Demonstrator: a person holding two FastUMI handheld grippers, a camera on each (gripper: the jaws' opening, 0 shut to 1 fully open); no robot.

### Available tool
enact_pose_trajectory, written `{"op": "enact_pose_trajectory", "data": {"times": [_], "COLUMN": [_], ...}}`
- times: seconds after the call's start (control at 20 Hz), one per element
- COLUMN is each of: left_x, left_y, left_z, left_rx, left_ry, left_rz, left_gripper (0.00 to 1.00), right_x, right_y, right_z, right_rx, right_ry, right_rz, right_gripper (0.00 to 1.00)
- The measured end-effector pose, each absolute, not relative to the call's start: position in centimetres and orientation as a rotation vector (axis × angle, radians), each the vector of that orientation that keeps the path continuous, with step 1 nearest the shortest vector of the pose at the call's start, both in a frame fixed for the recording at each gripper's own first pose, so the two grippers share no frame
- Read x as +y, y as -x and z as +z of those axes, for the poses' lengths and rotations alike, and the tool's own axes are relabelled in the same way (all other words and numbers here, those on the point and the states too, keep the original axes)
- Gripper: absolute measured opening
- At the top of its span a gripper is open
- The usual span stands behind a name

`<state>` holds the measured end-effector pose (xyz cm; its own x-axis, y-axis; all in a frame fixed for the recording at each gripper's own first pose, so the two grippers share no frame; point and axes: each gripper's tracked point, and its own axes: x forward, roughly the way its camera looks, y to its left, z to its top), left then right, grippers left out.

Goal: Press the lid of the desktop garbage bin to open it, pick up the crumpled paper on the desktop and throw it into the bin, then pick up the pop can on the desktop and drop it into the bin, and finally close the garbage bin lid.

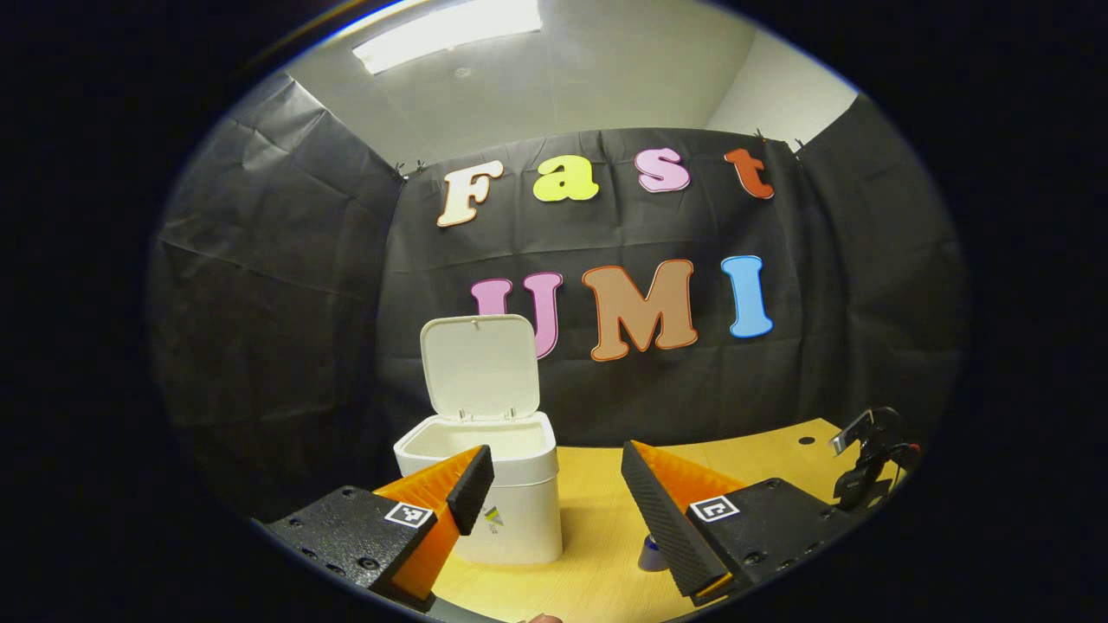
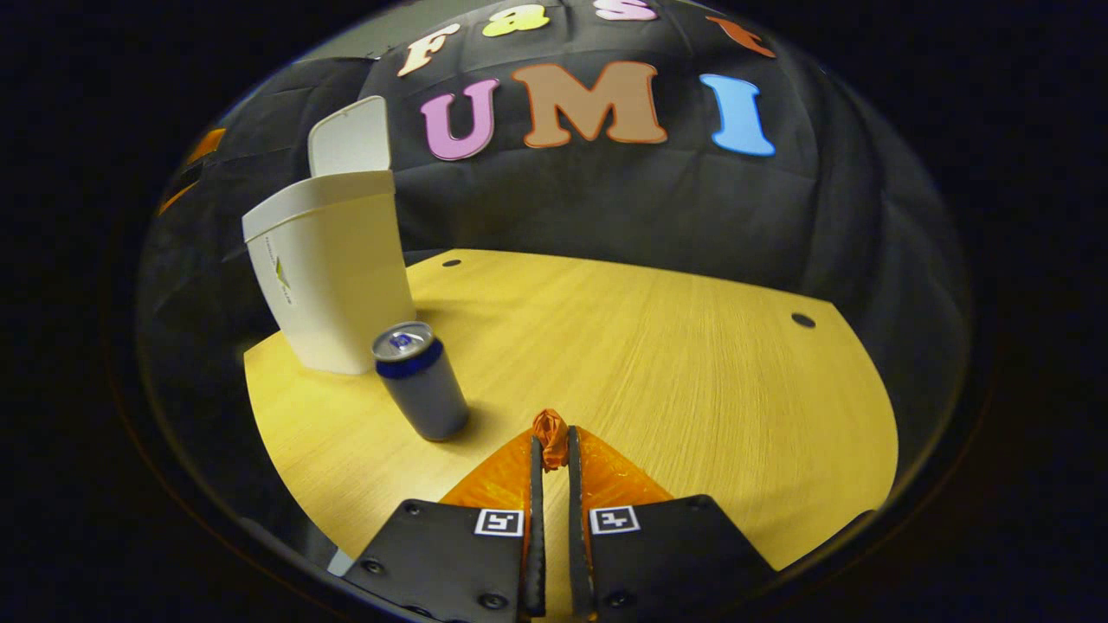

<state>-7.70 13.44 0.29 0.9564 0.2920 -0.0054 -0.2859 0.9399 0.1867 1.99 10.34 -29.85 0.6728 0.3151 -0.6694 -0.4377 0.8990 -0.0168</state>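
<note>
The white desktop bin (image 1: 511, 493) stands on the wooden table with its lid (image 1: 479, 368) swung up and open. My left gripper (image 1: 554, 463) hovers open in front of the bin, nothing between its fingers. A small part of the pop can (image 1: 650, 555) peeks out behind its right finger. In the right gripper view the bin (image 2: 333, 277) is at the left with the lid (image 2: 351, 138) raised, and the blue and silver pop can (image 2: 421, 381) stands upright just in front of it. My right gripper (image 2: 551, 446) is shut on a small orange crumpled paper (image 2: 550, 428), low over the table.
The light wooden table (image 2: 692, 363) has a curved edge and small dark holes (image 2: 802, 320) near the back. Black cloth walls close it in behind and at the sides. The right gripper (image 1: 870, 459) shows far off at the right of the left gripper view.
</note>
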Motion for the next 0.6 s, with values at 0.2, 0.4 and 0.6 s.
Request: {"op": "enact_pose_trajectory", "data": {"times": [0.2, 0.4, 0.6], "left_x": [14.7, 16.8, 19.3], "left_y": [8.4, 9.3, 11.0], "left_z": [0.1, -0.3, 0.0], "left_rx": [0.03, 0.041, 0.027], "left_ry": [-0.155, -0.136, -0.115], "left_rz": [0.324, 0.367, 0.419], "left_gripper": [0.92, 0.92, 0.92], "right_x": [14.6, 18.8, 23.8], "right_y": [-3.8, -5.2, -6.9], "right_z": [-23.4, -18.0, -13.4], "right_rx": [0.596, 0.5, 0.419], "right_ry": [0.13, 0.122, 0.086], "right_rz": [0.491, 0.56, 0.621], "right_gripper": [0.13, 0.13, 0.13]}}
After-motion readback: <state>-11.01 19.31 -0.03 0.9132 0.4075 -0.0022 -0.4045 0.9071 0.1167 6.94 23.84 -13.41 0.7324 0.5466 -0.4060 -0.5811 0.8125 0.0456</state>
